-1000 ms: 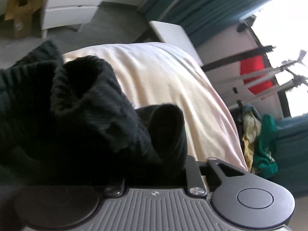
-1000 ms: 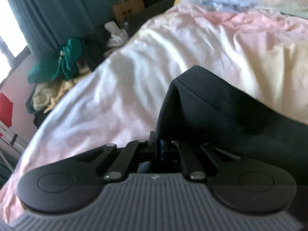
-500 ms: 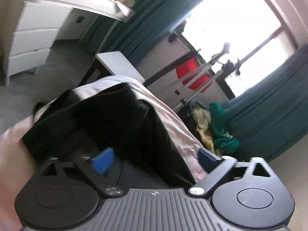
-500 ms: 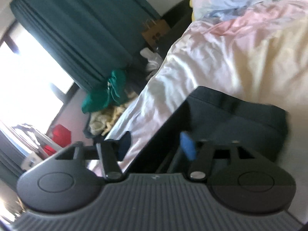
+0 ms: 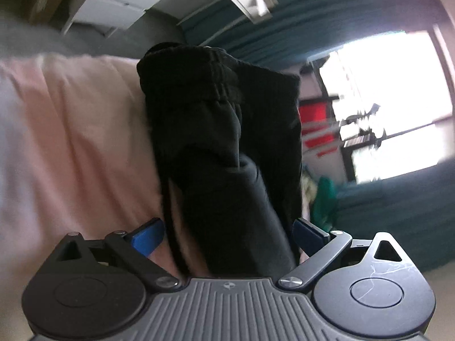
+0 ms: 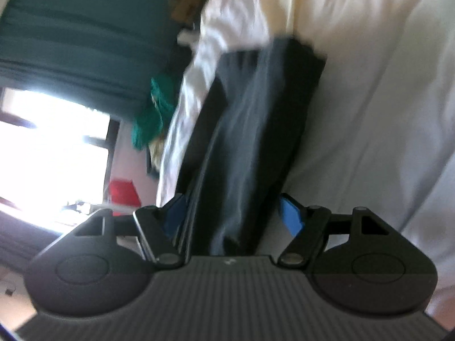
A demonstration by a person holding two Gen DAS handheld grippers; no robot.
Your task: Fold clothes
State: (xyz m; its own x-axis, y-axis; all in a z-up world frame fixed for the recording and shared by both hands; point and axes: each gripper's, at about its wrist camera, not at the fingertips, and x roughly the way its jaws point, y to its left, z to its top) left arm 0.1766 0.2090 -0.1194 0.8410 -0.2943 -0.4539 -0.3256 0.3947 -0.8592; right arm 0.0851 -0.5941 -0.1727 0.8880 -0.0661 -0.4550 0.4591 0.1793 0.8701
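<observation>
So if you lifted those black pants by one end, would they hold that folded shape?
Probably not. The pants look soft: the gathered waistband puckers and the layers sag into rounded folds, so they would likely droop and unfold. The knit looks thick, so perhaps heavy for cloth. On the sheet they would likely drag rather than slide.

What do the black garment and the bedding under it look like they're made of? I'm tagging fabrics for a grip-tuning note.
The black garment looks like a thick matte knit, perhaps fleece or cotton jersey: its gathered band is ribbed and it folds softly. The bed cover looks like thin woven cotton with a smooth, dull finish, pale pink and cream, lying in shallow creases. Blur leaves both uncertain.
</observation>
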